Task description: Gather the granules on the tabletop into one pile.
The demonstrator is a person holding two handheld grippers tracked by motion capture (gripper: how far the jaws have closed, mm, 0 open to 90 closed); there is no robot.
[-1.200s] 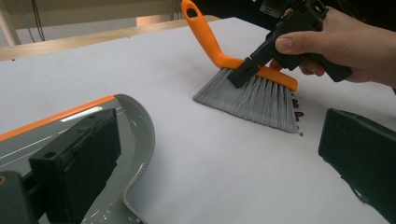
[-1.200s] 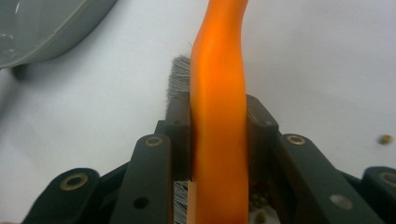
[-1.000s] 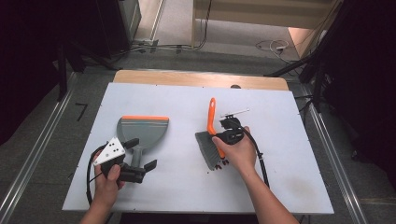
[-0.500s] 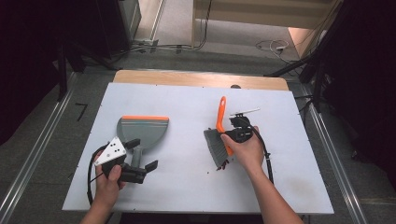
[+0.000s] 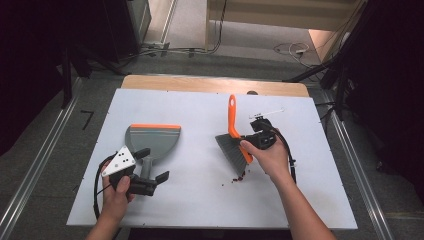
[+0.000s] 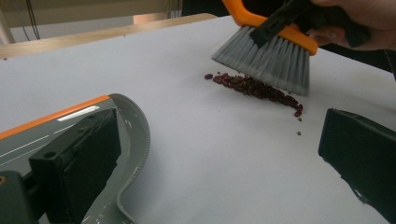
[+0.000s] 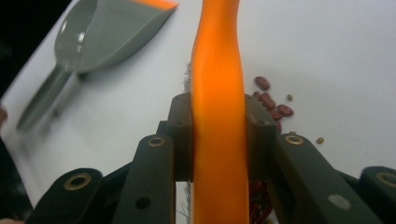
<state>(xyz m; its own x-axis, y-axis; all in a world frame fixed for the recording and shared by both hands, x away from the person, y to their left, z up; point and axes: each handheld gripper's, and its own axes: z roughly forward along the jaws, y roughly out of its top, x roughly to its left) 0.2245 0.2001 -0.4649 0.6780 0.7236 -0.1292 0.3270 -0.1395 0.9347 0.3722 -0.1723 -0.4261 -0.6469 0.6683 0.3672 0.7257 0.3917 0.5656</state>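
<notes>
A grey dustpan [image 5: 152,139] with an orange lip lies left of centre on the white table [image 5: 200,200]. My left gripper [image 5: 150,172] stands open beside its handle, and nothing is pinched. In the left gripper view the dustpan [image 6: 70,123] lies under the left jaw. My right gripper [image 5: 256,139] is shut on the orange handle of a brush [image 5: 232,116], whose grey bristles [image 5: 232,150] hang just above a short line of dark red beans [image 5: 239,177]. The handle [image 7: 217,93] fills the gap between the right jaws. The beans [image 6: 254,87] sit below the brush [image 6: 268,58].
A wooden strip [image 5: 210,84] borders the table's far edge. Metal rails [image 5: 30,185] run along both sides on the floor. Cables [image 5: 290,49] lie on the floor beyond the table. A stray bean [image 7: 320,140] sits apart from the pile [image 7: 271,100].
My right gripper has lifted the brush and carried it a little right and away, uncovering the beans. The left gripper and the dustpan have stayed put.
</notes>
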